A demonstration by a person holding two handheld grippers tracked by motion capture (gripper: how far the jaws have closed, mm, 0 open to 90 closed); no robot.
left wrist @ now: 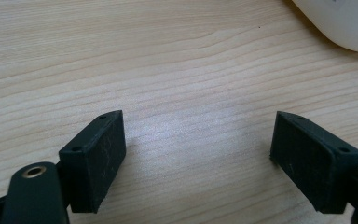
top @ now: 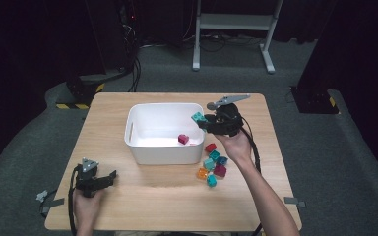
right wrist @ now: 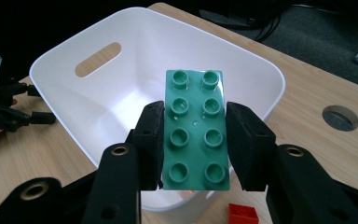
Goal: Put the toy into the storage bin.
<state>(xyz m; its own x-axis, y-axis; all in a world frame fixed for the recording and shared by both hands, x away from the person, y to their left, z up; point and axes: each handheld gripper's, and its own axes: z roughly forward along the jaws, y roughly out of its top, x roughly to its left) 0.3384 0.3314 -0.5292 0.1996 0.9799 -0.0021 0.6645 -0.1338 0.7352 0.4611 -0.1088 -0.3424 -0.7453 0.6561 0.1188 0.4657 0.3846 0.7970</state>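
My right tool (right wrist: 195, 140) has its jaws closed on the long sides of a green brick (right wrist: 195, 130), studs facing the camera, and I see it held over the near right rim of the white bin (right wrist: 65, 107), just above the opening. From the high view the same right tool (top: 207, 121) sits at the bin's (top: 142, 147) right edge, with the brick (top: 198, 117) poking out over the bin wall. One dark red brick (top: 183, 139) lies on the bin floor near the front right corner. On the table (top: 128, 191), just beside the bin's front right corner, I have a small cluster of loose bricks (top: 212, 164): red, teal, orange and dark red, lying close together, some touching. A red brick (right wrist: 243, 214) shows below my right jaws on the table. My left tool (left wrist: 198, 140) has its jaws spread wide with nothing between them, only bare wood beneath, and a corner of the bin (left wrist: 340, 23) at the top right. In the high view the left tool (top: 94, 179) rests low at the table's front left, well apart from the bin and the bricks.
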